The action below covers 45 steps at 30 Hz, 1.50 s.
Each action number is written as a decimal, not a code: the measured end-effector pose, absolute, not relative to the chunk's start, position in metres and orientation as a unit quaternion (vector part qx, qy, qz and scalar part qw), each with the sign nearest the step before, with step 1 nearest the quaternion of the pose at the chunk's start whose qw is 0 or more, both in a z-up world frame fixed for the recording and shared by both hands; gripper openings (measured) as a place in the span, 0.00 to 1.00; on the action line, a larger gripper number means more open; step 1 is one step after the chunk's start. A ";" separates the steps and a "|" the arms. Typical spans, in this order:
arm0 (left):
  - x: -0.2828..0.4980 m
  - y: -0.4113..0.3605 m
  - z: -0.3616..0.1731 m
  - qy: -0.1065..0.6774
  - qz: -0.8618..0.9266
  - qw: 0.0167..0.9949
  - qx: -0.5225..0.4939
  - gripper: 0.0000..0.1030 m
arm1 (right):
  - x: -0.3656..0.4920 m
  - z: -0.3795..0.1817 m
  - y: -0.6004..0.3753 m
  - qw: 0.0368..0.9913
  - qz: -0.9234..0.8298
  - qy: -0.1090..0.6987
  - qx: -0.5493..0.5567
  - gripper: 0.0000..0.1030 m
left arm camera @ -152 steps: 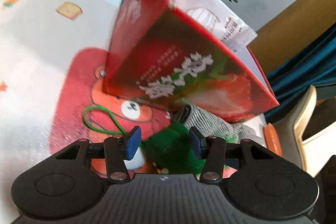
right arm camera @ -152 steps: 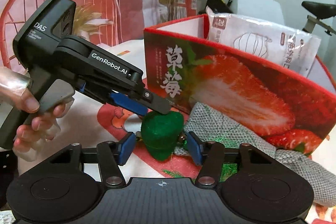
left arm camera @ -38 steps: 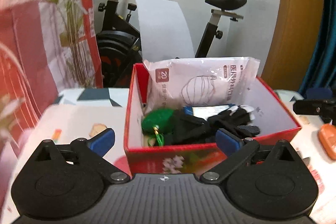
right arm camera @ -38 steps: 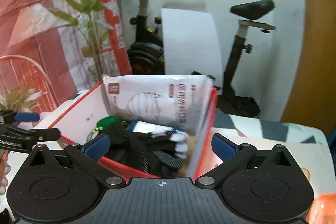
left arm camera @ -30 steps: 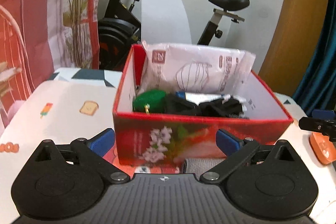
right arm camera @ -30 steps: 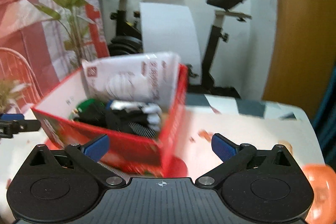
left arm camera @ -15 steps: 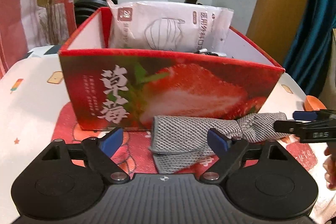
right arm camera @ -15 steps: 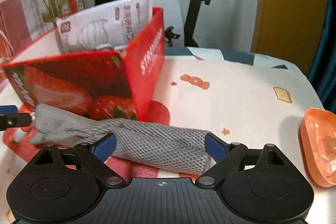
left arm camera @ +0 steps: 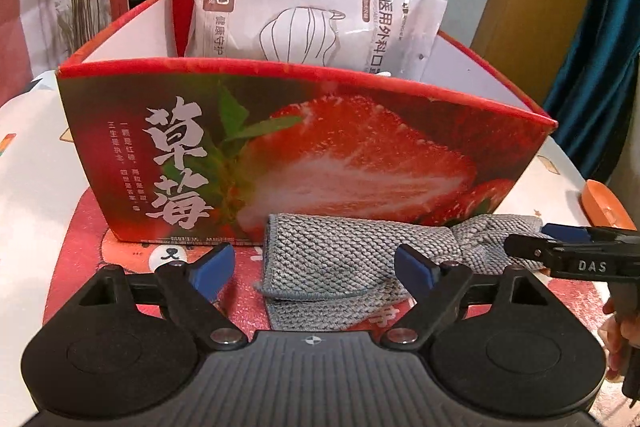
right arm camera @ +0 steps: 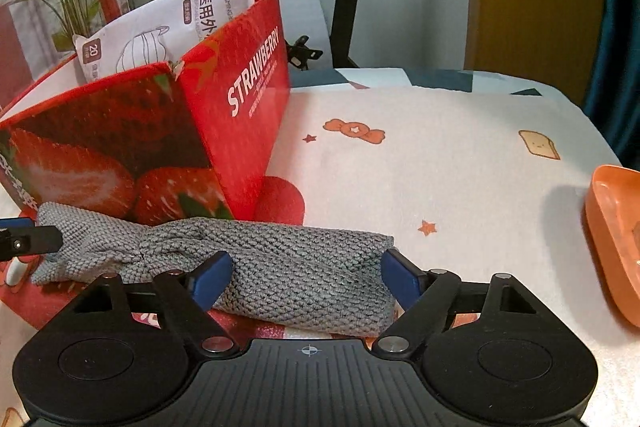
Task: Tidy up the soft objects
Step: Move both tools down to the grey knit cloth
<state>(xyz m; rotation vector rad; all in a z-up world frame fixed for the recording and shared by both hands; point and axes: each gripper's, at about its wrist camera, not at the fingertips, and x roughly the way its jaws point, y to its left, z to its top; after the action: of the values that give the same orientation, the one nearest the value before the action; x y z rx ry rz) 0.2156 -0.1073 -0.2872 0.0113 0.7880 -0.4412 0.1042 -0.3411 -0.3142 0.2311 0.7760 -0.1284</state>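
1. One round table under a white cloth printed with cartoon sweets and toast [right arm camera: 440, 163] is carrying everything you are working over; its edges are running out of both views.
2. One red cardboard box printed with a cut strawberry [left arm camera: 320, 163] is standing on it, and its near wall is hiding whatever is lying inside from you.
3. One white plastic pack of face masks [left arm camera: 320, 23] is leaning upright in that box, with only its top part showing above the rim.
4. One grey knitted cloth, bunched into a long roll [right arm camera: 280, 267], is lying on the table just in front of the box, pinched narrow near its middle.
5. Your two grippers are each straddling one end of it. The left gripper [left arm camera: 316, 267] is standing wide and unclenched, with the cloth's flat end between its blue pads; they do not appear to be pressing it.
6. Your right gripper [right arm camera: 306, 277] has just been closing, and the cloth's thick end is sitting between its pads; you cannot tell whether they are touching it yet.
7. One orange dish [right arm camera: 616, 235] is being cut off at the right edge, and its contents are too blurred to make out.
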 end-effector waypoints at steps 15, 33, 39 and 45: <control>0.208 -0.118 -0.274 0.351 -0.224 0.908 0.033 0.81 | 0.106 -0.318 -0.329 0.921 -0.066 0.376 0.082 0.78; 0.226 -0.120 -0.300 0.396 -0.221 0.890 0.036 0.79 | 0.108 -0.319 -0.319 0.921 -0.047 0.380 0.078 0.77; 0.229 -0.121 -0.307 0.398 -0.221 0.890 0.040 0.79 | 0.107 -0.315 -0.322 0.920 -0.057 0.379 0.081 0.74; 0.227 -0.122 -0.309 0.391 -0.220 0.892 0.052 0.79 | 0.105 -0.316 -0.321 0.920 -0.072 0.380 0.065 0.84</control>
<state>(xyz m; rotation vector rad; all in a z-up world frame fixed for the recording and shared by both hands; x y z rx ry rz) 0.2265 -0.1224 -0.3093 0.1069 0.8121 -0.4573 0.1052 -0.3211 -0.3159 0.1332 0.7804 -0.1485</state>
